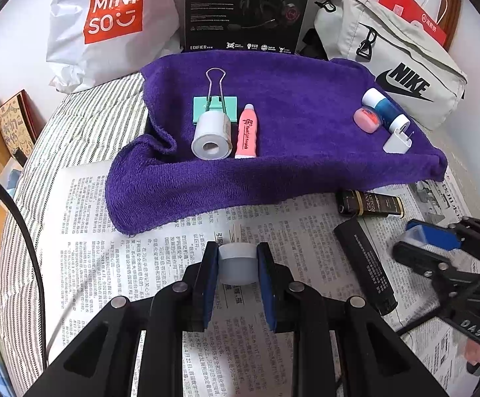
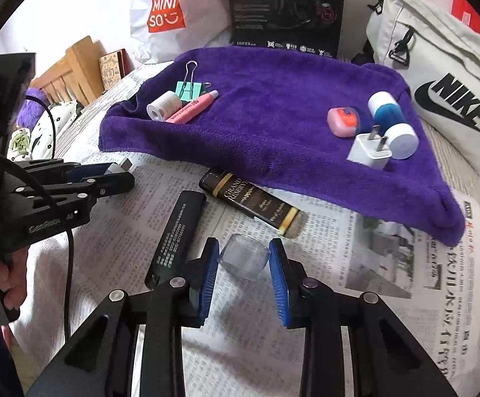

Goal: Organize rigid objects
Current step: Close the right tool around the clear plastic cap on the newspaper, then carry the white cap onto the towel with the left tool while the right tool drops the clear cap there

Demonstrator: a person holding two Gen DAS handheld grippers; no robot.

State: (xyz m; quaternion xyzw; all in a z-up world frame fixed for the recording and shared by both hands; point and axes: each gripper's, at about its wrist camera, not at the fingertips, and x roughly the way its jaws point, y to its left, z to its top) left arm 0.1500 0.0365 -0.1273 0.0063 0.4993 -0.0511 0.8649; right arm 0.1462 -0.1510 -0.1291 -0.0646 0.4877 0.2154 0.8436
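Lying on the purple towel (image 1: 289,125), from left to right, are a mint binder clip (image 1: 215,107), a white tape roll (image 1: 212,135) and a pink tube (image 1: 247,132) close together, then, well apart, a pink case (image 1: 367,119), a blue-and-white cylinder (image 1: 385,109) and a white plug (image 1: 397,140). On the newspaper (image 1: 107,231) below, the left gripper (image 1: 236,264) clamps a small white container (image 1: 237,263). Farther right lie a long black bar (image 1: 365,264) and a black-and-gold lighter (image 1: 370,203). The right gripper (image 2: 243,258) has its blue pads against a clear cap (image 2: 243,256), tilted between them.
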